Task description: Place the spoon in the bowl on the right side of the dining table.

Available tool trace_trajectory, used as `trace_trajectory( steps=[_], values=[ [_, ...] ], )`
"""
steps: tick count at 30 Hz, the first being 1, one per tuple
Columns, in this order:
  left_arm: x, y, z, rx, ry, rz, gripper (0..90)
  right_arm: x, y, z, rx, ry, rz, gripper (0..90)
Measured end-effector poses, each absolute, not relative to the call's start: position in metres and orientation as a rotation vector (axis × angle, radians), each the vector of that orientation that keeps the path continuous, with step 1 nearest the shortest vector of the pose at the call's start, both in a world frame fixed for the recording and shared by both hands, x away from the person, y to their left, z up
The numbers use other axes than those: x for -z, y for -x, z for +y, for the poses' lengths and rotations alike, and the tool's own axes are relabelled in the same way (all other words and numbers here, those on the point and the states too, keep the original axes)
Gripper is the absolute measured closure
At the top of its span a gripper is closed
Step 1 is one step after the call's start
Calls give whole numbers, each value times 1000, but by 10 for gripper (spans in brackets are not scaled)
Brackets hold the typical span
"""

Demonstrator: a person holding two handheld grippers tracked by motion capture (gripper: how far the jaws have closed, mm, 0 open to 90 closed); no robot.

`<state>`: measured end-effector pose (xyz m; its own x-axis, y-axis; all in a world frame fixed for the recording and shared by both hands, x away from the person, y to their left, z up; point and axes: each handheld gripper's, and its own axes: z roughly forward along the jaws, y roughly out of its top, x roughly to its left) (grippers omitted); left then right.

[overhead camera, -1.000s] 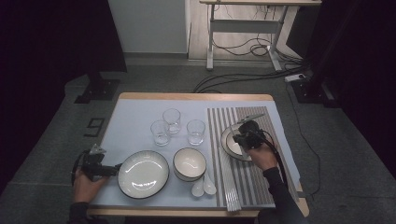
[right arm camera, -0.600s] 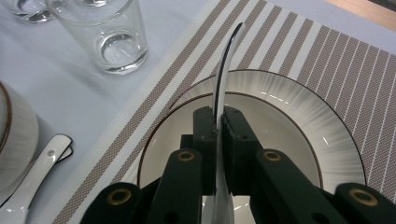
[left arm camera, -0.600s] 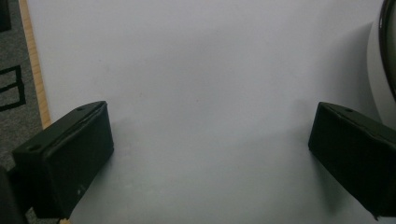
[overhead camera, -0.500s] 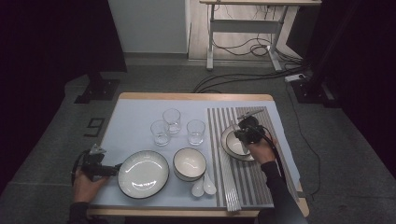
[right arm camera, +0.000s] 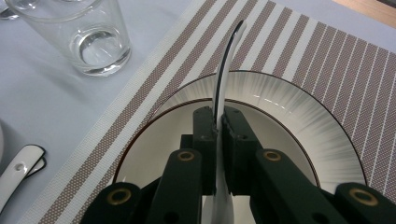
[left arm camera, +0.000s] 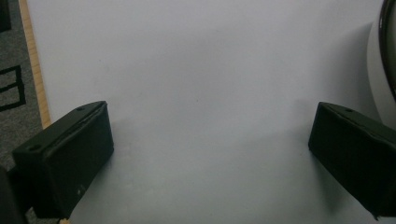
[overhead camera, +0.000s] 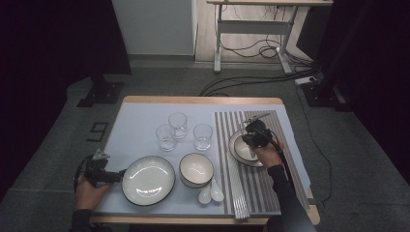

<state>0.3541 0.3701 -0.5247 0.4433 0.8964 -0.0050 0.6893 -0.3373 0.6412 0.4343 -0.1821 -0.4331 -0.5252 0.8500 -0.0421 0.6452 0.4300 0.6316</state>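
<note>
A small white bowl with a dark rim is pinched by its wall between the two black jaws of the right gripper, which are closed tight on it. In the right gripper view the bowl's rim rises edge-on from between the jaws, above a white ribbed plate with a thin dark rim. That plate rests on a brown and white striped placemat at the right side of the table. In the high view the right gripper sits over the plate, with the person's right hand behind it. Just left of the placemat stand three clear glasses, and nearer the person a second bowl, two white spoons and a large plate. The left gripper lies low at the large plate's left edge, held by the left hand. In the left gripper view its jaws stand wide apart over the bare pale blue table covering, with nothing between them and the plate's rim just beside one jaw.
</note>
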Motion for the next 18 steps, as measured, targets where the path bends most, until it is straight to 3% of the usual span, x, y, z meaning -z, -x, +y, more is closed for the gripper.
trace_trajectory(
  steps=[18],
  values=[
    [525,-354,370,-475,-2129,1324,0,453,-438,-183,-780,-1294,2349,843]
  ],
)
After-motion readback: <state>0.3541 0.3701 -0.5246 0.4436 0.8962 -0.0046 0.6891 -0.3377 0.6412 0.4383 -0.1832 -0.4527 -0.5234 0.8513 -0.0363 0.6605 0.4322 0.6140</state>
